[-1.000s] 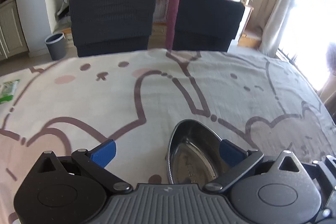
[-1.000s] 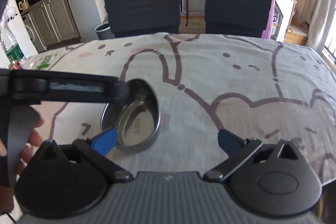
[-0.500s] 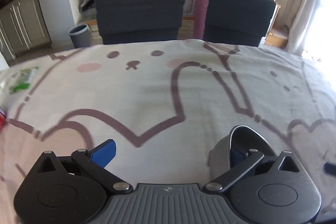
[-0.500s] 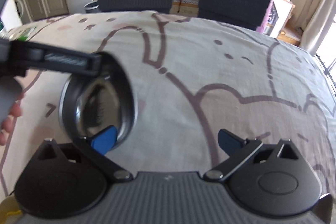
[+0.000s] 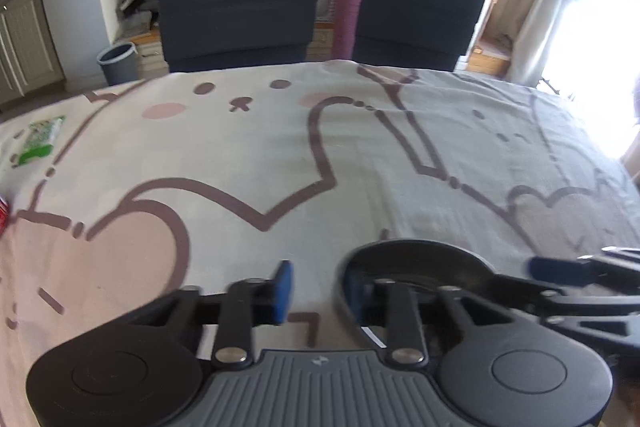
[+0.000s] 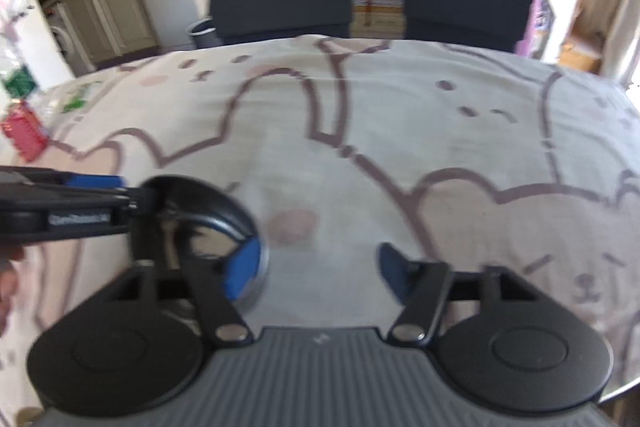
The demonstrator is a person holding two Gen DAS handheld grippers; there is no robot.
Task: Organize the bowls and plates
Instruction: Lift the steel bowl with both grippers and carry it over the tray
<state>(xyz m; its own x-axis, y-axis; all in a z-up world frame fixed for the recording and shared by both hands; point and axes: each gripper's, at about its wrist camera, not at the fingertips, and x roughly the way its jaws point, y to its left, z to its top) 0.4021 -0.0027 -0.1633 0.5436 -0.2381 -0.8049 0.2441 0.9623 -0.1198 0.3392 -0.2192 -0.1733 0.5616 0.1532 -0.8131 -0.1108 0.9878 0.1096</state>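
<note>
A shiny steel bowl sits low on the cat-print tablecloth, between my two grippers. My left gripper is partly closed around the bowl's left rim, its right finger inside the bowl and its left finger outside; whether the pads press the rim is unclear. In the right wrist view the bowl is at the lower left. My right gripper is open, its left pad inside the bowl's right rim. Each gripper shows in the other's view.
Two dark chairs stand behind the table's far edge, with a grey bin on the floor. A green packet and a red item lie at the table's left side. A bright window is at the right.
My left gripper's jaws have narrowed from wide open around the bowl's left rim. My right gripper has moved in, its left finger now inside the bowl's right side.
</note>
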